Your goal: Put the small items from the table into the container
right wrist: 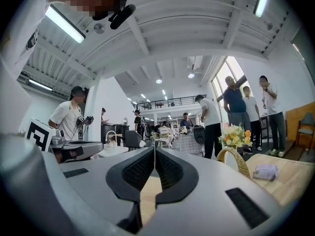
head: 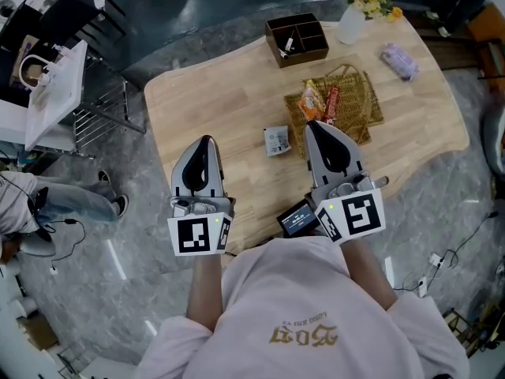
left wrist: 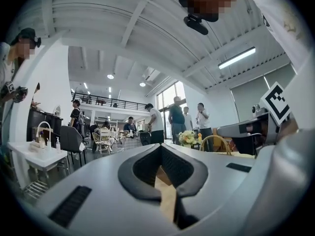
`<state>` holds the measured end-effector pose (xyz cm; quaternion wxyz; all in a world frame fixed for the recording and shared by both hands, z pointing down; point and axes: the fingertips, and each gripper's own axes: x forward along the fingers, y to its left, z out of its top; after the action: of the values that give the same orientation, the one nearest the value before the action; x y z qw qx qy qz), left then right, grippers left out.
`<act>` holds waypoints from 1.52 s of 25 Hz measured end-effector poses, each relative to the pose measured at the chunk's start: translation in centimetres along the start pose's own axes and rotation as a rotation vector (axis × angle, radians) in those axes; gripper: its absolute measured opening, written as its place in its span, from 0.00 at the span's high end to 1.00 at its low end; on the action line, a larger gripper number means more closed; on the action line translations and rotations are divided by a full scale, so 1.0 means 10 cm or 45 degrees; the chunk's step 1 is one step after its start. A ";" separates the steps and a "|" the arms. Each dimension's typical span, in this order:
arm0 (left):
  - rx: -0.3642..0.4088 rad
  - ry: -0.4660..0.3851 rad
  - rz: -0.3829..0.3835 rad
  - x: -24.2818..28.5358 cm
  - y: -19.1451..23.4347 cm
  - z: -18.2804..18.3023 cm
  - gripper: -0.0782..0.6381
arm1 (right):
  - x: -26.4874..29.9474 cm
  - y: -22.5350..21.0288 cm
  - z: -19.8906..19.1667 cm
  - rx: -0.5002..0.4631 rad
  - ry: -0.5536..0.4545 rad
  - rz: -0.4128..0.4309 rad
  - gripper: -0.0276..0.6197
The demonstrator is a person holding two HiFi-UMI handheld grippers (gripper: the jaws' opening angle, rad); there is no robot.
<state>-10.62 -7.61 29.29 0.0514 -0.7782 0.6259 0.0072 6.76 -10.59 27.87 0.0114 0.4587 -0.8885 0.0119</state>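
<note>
Small items are mostly not yet moved: a white packet (head: 276,140) lies mid-desk (head: 221,93), two snack packs (head: 319,103) on a woven mat (head: 364,93), a purple pack (head: 400,60) at the far right. The container (head: 297,39) is set at the far edge, well apart; one small white thing is already seen inside. Left gripper (head: 207,140) and right gripper (head: 309,125) are held level over the near edge, jaws closed, nothing gripped. The task is judged barely started.
</note>
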 end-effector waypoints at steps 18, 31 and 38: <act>-0.076 0.191 -0.056 0.15 -0.21 -0.78 0.88 | 0.14 0.01 -1.03 -0.042 0.301 0.071 0.93; -0.095 0.316 -0.113 0.29 -0.44 -1.28 0.88 | 0.22 -0.03 -1.67 -0.079 0.475 0.117 0.92; -0.110 0.384 -0.115 0.30 -0.48 -1.56 0.88 | 0.26 0.02 -2.02 -0.158 0.580 0.177 0.92</act>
<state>-6.13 -10.91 44.93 -0.0764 -0.7994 0.5899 -0.0850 5.26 -11.95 48.14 0.2388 0.3804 -0.8914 0.0610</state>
